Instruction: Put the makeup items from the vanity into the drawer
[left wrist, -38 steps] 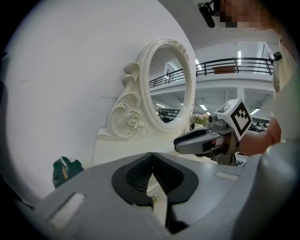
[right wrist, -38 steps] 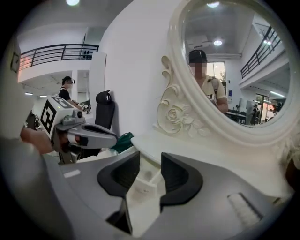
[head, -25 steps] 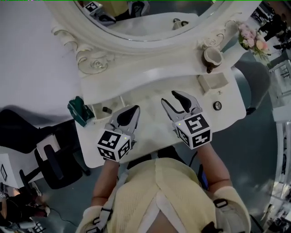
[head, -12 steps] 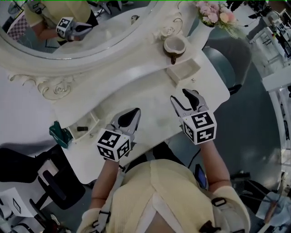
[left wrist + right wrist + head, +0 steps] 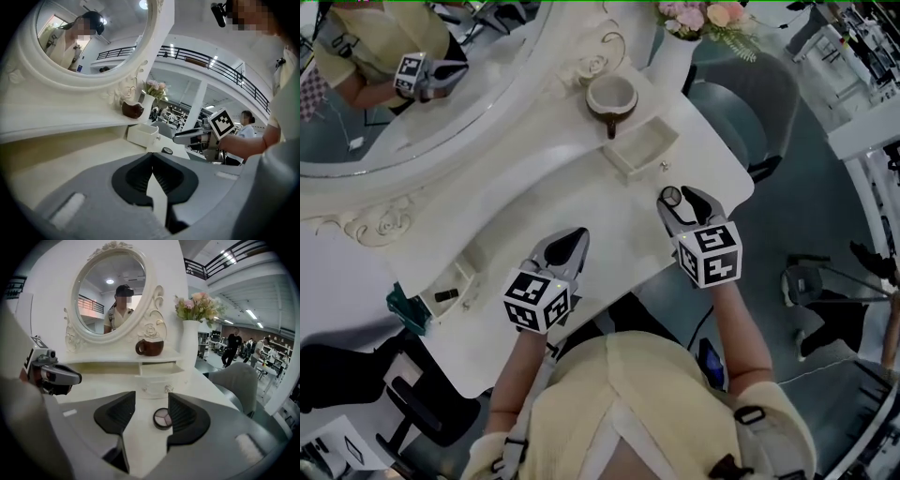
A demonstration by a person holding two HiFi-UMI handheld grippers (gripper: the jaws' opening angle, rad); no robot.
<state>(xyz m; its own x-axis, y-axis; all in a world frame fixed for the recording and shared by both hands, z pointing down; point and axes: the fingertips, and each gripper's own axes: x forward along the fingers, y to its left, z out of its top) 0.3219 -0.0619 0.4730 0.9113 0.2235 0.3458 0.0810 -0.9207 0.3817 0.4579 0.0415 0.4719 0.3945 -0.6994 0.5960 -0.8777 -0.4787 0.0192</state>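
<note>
The person's left gripper [image 5: 152, 169] hangs over bare tabletop with its dark ribbed jaws closed tip to tip and nothing in them. The right gripper [image 5: 151, 405] has just been opening its jaws, which stand wide apart. The small round dark-rimmed eyeshadow compact [image 5: 163, 418] lies flat on the white vanity table [image 5: 140, 437] between them, just beside the right-hand pad; contact cannot be judged. In the head view a jaw tip half covers the compact, and the person's yellow-clad torso hides the table's near edge.

The compact sits near the table's right edge, with a grey chair [image 5: 741, 94] beyond that edge. Bare tabletop runs from both grippers up to the small white drawer [image 5: 636, 150], which is pulled out with its top open; its inside looks pale and its contents cannot be made out. A brown mug [image 5: 611, 97] stands on the shelf above it. The white vase of pink flowers [image 5: 675, 47] and the oval mirror [image 5: 422, 84] are cut off by the frame. At the far left, a second open drawer [image 5: 450, 289] holds a dark item too small to name.
</note>
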